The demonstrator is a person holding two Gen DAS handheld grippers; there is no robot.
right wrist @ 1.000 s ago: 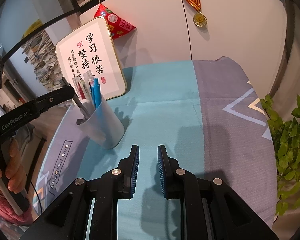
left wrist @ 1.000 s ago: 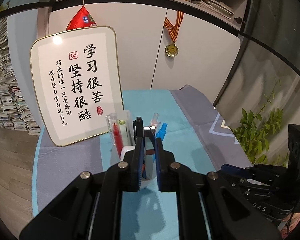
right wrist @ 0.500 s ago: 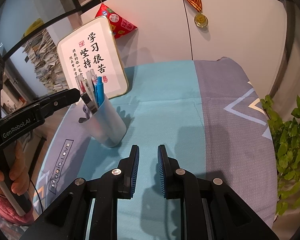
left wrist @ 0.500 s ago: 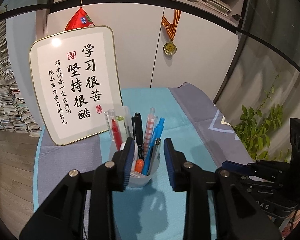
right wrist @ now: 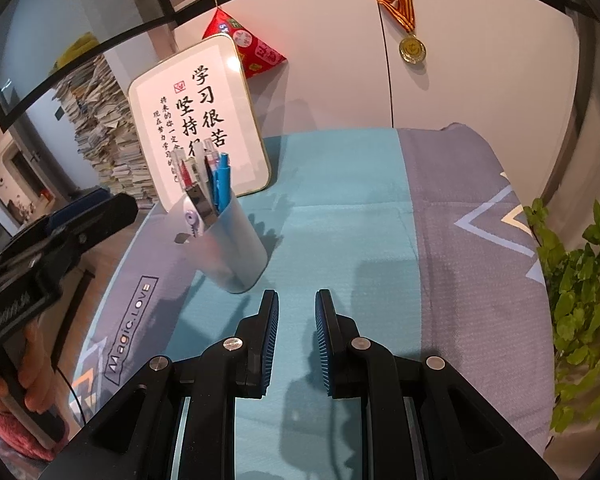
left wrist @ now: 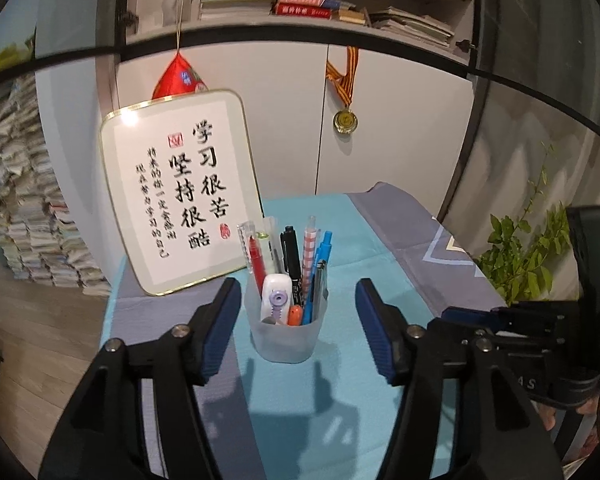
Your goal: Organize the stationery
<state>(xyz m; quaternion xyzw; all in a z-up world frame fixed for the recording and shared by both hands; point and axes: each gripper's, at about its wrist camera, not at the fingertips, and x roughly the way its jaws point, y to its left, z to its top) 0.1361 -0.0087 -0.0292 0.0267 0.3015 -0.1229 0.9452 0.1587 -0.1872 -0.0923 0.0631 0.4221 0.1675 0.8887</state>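
A translucent pen cup (left wrist: pixel 285 334) stands upright on the teal cloth. It holds several pens (left wrist: pixel 296 256) and a white correction tape (left wrist: pixel 275 295). My left gripper (left wrist: pixel 296 312) is open and empty, its jaws wide apart on either side of the cup and a little nearer than it. The cup also shows in the right wrist view (right wrist: pixel 230 246), left of centre. My right gripper (right wrist: pixel 297 320) is nearly closed with a narrow gap, holds nothing, and hovers over the cloth to the right of the cup.
A framed calligraphy board (left wrist: pixel 180 192) leans behind the cup. The table (right wrist: pixel 452 208) has a teal and grey cloth. A green plant (right wrist: pixel 580 288) stands off the right edge. Cabinet doors with a medal (left wrist: pixel 345 120) are behind. Paper stacks (left wrist: pixel 24 216) stand at far left.
My left gripper has opened from a narrow gap to wide apart and pulled back and up from the cup. The right gripper has hardly moved.
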